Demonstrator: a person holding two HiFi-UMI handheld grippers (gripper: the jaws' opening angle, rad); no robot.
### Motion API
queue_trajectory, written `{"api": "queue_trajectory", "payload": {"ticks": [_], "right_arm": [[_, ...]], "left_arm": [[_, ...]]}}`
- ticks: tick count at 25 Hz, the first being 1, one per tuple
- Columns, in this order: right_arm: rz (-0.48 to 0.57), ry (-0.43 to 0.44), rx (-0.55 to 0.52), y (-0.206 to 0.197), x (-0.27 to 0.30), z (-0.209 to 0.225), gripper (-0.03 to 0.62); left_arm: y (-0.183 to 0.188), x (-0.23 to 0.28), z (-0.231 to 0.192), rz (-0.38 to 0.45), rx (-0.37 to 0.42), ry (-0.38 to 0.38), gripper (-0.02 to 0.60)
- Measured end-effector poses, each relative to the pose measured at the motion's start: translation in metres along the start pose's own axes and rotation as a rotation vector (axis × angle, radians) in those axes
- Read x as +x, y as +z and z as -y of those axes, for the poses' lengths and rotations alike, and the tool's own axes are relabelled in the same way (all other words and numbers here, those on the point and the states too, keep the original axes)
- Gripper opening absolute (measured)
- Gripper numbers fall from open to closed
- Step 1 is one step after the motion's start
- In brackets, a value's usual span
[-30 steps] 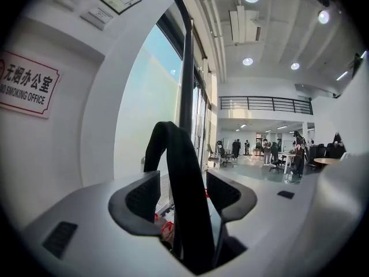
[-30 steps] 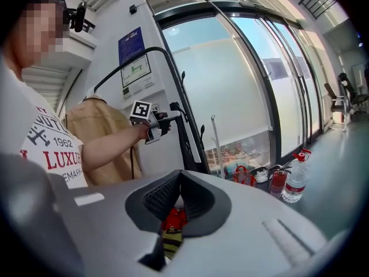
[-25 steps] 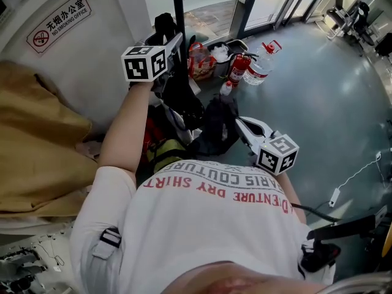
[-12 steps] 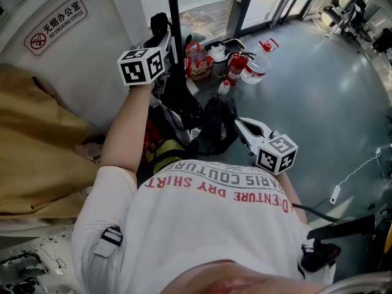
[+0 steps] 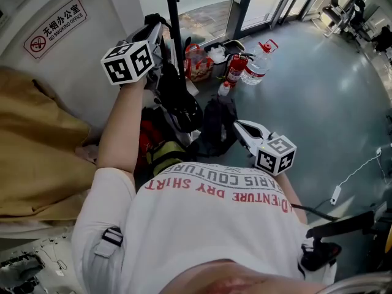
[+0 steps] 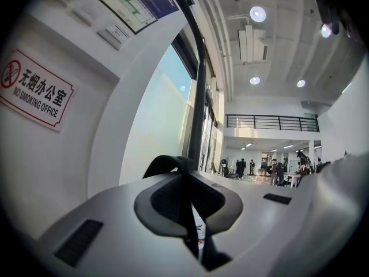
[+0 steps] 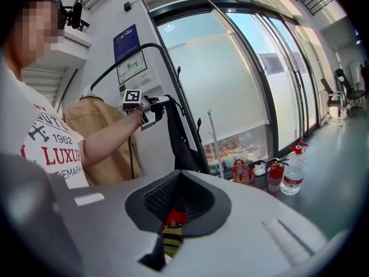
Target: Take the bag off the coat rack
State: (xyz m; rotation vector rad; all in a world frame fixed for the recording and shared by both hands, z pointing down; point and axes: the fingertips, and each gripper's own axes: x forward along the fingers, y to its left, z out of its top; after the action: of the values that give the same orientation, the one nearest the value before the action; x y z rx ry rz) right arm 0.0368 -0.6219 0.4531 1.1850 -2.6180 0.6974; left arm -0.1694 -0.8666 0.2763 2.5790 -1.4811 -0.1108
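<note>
A black bag (image 5: 179,98) hangs beside the coat rack's black pole (image 5: 172,17). My left gripper (image 5: 157,32) is raised at the pole, shut on the bag's black strap (image 6: 167,161), which loops over the closed jaw tips of that left gripper (image 6: 184,178). From the right gripper view the left gripper (image 7: 154,106) holds the top of the bag (image 7: 177,136) against the pole (image 7: 195,140). My right gripper (image 5: 239,128) hangs low in front of the person's shirt, its jaws together with nothing between them; in its own view the right gripper (image 7: 179,180) points toward the rack.
A tan coat (image 5: 30,146) hangs at the left under a no-smoking sign (image 5: 55,26). A black backpack (image 5: 217,124), a fire extinguisher (image 5: 237,68), a water bottle (image 5: 260,63) and a red bag (image 5: 199,60) sit at the rack's foot. Glass doors stand behind.
My left gripper has moved left and up toward the camera, bringing the bag's strap along. The right gripper has barely moved.
</note>
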Motion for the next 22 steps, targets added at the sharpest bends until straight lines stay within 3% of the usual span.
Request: {"api": "queue_trajectory", "payload": {"ticks": [4,7,15,22], "right_arm": [[-0.005,0.014,-0.002,0.001,0.004,-0.001,0.002],[-0.006,0.024,0.003,0.002,0.009,-0.002,0.002],[-0.005,0.036,0.009,0.007,0.024,-0.002,0.002],[-0.012,0.065,-0.025,0.004,0.022,-0.018,0.002]], "left_arm": [[0.018,-0.014,0.001,0.036,-0.010,-0.016,0.021],[0.011,-0.031,0.012,0.032,0.012,-0.059,0.021],[-0.070,-0.087,0.045,-0.063,-0.044,-0.155,0.021],[-0.126,-0.127,0.056,-0.157,-0.105,-0.146,0.021]]}}
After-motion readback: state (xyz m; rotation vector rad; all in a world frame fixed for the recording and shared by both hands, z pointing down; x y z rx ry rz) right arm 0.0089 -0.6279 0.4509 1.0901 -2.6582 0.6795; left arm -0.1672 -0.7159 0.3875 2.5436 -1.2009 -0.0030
